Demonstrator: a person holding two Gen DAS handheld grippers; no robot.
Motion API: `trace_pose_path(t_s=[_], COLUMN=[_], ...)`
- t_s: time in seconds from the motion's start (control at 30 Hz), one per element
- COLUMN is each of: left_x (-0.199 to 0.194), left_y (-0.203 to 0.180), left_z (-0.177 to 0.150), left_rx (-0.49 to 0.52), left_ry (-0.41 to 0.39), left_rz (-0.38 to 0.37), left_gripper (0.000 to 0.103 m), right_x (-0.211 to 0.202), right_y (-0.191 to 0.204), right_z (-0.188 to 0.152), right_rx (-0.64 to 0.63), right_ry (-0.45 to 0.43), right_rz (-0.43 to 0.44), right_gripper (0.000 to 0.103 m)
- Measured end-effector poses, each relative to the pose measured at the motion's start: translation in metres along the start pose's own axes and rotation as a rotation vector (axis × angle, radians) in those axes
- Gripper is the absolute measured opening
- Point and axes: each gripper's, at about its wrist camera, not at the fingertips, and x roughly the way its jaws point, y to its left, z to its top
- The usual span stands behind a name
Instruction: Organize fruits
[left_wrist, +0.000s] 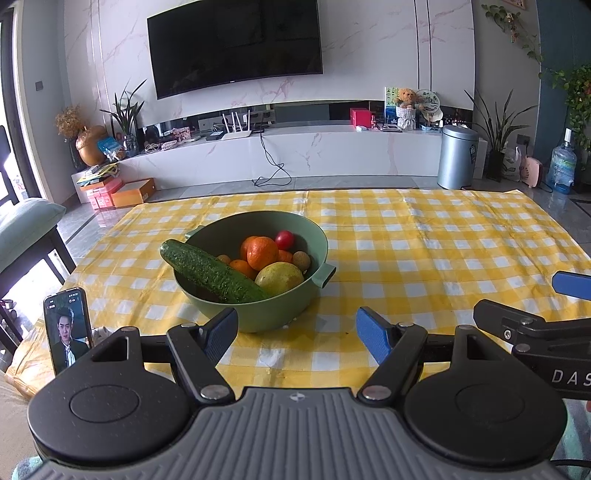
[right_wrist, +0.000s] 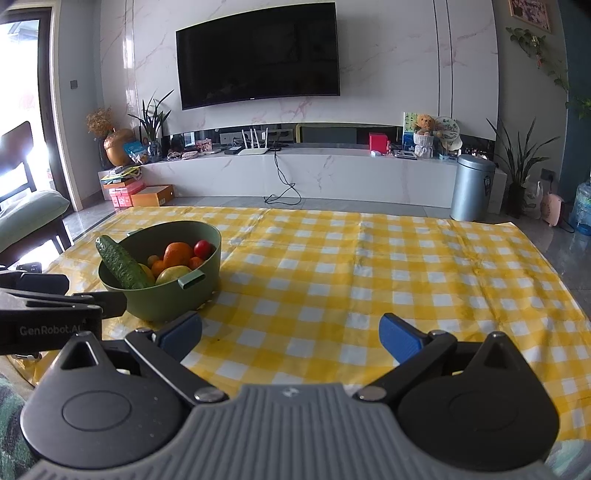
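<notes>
A green bowl (left_wrist: 258, 314) (right_wrist: 207, 243) stands on the yellow checked cloth, holding a cucumber (left_wrist: 210, 271) (right_wrist: 122, 264) that leans over its left rim, oranges (left_wrist: 262, 253) (right_wrist: 178, 254), a yellow-green fruit (left_wrist: 279, 278) (right_wrist: 173, 274), a red tomato (left_wrist: 284, 239) (right_wrist: 202, 249) and small brown round fruits (left_wrist: 300, 258). My left gripper (left_wrist: 297, 334) is open and empty just in front of the bowl. My right gripper (right_wrist: 290, 334) is open and empty over bare cloth, right of the bowl. The right gripper's body shows at the left wrist view's right edge.
A phone (left_wrist: 68, 328) stands propped at the table's near left corner. The checked cloth (right_wrist: 406, 280) stretches wide to the right of the bowl. Beyond the table are a TV wall, a low white cabinet, a grey bin (right_wrist: 471, 188) and a chair (left_wrist: 26, 229) at left.
</notes>
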Motion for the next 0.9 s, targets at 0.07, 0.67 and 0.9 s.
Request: trace_pose_path(t_s=[0.07, 0.67, 0.9], left_x=[0.0000, -0.0028, -0.0038], left_y=[0.0000, 0.0004, 0.0002], left_z=[-0.0001, 0.0007, 0.0017], left_rx=[-0.002, 0.000, 0.002], left_ry=[0.000, -0.005, -0.010], left_rz=[-0.001, -0.002, -0.001], left_gripper=[0.086, 0.086, 0.086], right_x=[0.0001, -0.0005, -0.0007], right_y=[0.0003, 0.0004, 0.0003], right_z=[0.0000, -0.0001, 0.0000], right_rx=[-0.001, -0.001, 0.000], right_ry=[0.001, 0.004, 0.004], right_rz=[-0.001, -0.001, -0.001], right_gripper=[0.099, 0.099, 0.099])
